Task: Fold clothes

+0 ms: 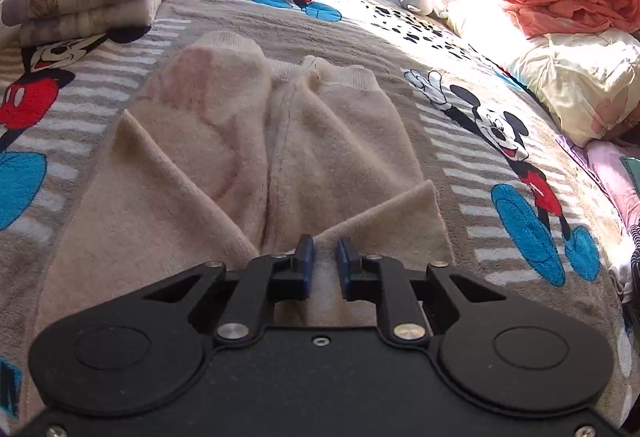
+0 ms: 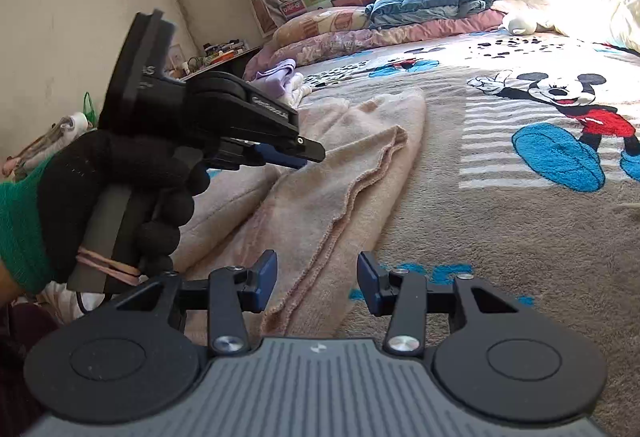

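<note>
Cartoon-mouse blanket [image 1: 460, 49] covers the bed; cream fleece pants [image 1: 224, 141] lie on it, long axis running away from the person, cuffs at far end. Left gripper [image 1: 323, 257] sits at the near end w/ pads nearly together, a fabric ridge pinched between. Right gripper [image 2: 317, 279] hovers apart, empty, just beside the pants' right edge, so it's the nearer one for that side.
</note>
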Available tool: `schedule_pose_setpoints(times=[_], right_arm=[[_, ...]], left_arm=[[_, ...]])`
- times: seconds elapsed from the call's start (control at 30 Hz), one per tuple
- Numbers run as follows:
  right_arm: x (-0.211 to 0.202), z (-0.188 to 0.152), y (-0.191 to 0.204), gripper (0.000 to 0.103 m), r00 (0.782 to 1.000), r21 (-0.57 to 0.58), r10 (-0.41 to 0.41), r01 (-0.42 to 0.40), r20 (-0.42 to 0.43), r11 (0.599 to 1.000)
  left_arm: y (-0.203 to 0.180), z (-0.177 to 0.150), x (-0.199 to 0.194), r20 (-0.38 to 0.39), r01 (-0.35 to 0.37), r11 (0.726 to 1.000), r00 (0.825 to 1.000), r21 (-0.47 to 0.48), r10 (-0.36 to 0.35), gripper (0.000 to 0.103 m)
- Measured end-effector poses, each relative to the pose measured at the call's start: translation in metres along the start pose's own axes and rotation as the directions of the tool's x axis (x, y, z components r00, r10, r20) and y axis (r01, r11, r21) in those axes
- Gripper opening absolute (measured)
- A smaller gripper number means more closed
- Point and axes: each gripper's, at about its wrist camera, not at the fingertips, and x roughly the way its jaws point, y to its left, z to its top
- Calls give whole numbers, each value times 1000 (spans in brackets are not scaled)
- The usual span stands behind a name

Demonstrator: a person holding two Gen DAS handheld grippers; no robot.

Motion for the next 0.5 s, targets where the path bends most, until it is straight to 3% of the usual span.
schedule_pose_setpoints(times=[0.1, 0.2, 0.27, 0.37, 0.5], right_arm=[[6, -8, 15, 45, 998, -77, -48, 45, -37, 996], [-6, -11, 31, 46, 997, -155, -77, 77, 9, 985], [-12, -14, 44, 46, 996, -226, -80, 86, 35, 970], [-2, -26, 52, 45, 993, -289, -119, 109, -17, 951], [-20, -22, 51, 44, 995, -256, -102, 101, 11, 961]], left_arm=[[-1, 2, -16, 26, 33, 999, 999, -16, -33, 15], [-4, -1, -22, 54, 39, 999, 998, 6, -39, 15], [-4, -5, -5, 1, 0, 1000, 1000, 30, 0, 16], [-2, -4, -7, 8, 12, 999, 1000, 45, -13, 16], [1, -4, -51, 90, 59, 995, 994, 75, -66, 24]])
